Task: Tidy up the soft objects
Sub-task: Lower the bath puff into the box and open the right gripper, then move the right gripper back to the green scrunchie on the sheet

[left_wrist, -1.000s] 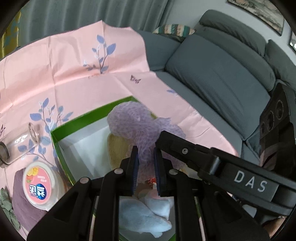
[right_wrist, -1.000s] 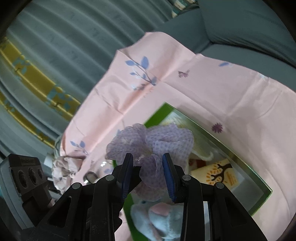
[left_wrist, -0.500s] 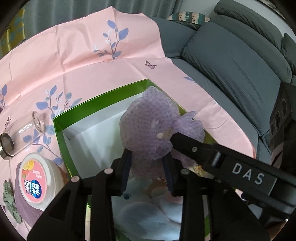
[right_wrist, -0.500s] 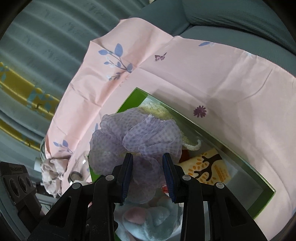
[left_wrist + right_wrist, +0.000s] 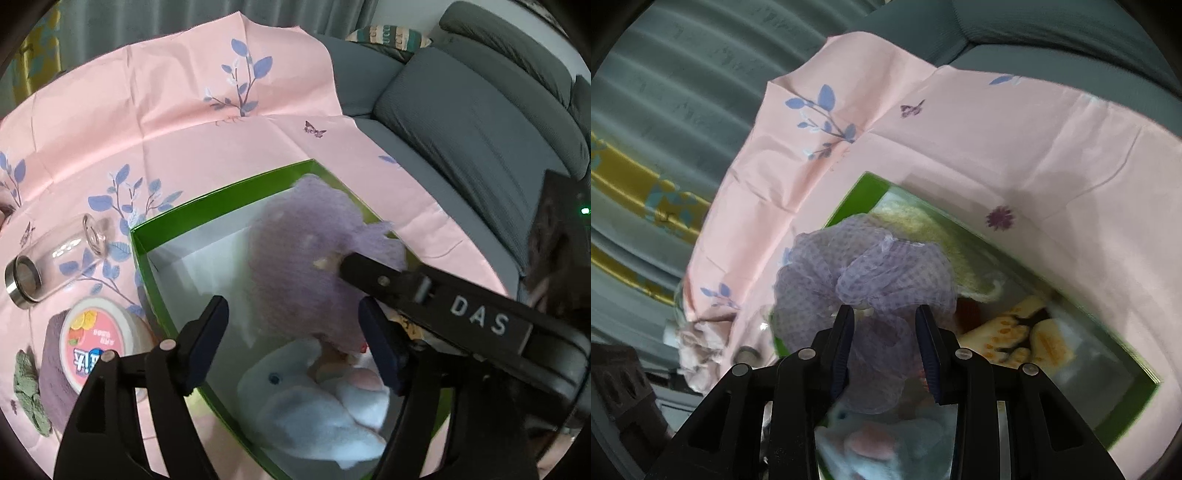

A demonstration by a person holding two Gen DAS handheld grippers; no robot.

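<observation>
Fingers of the left gripper point(image 5: 295, 332) seen spread wide, gripping nothing, hovering over the open green box point(image 5: 155, 266) with the purple mesh puff point(image 5: 295, 258) in the gap ahead of them. Could not tell whether either left finger touched the puff.

Fingers of the right gripper point(image 5: 886, 343) found drawn in narrow and clamped on the puff point(image 5: 864, 280), its gathered middle pinched between the two pads. Noted the puff lifted above the box point(image 5: 1126, 406), over the inside rather than resting on the bottom. In the left view, saw the right gripper point(image 5: 443, 306) reaching in from the right, tip buried in the puff.

Inside the box: spotted a pale blue and white plush toy point(image 5: 306, 402) at the near end, a yellowish fluffy thing point(image 5: 923, 229) at the far corner, and a cream packet with orange marks point(image 5: 1027, 332) along one wall.

Found the box sitting on a pink cloth point(image 5: 147, 122) printed with blue leaves. Just left of the box, noted a round tub with a pink lid point(image 5: 96, 347), and beyond it a glass jar point(image 5: 55, 258) lying on its side. Grey sofa point(image 5: 461, 122) at the right.
</observation>
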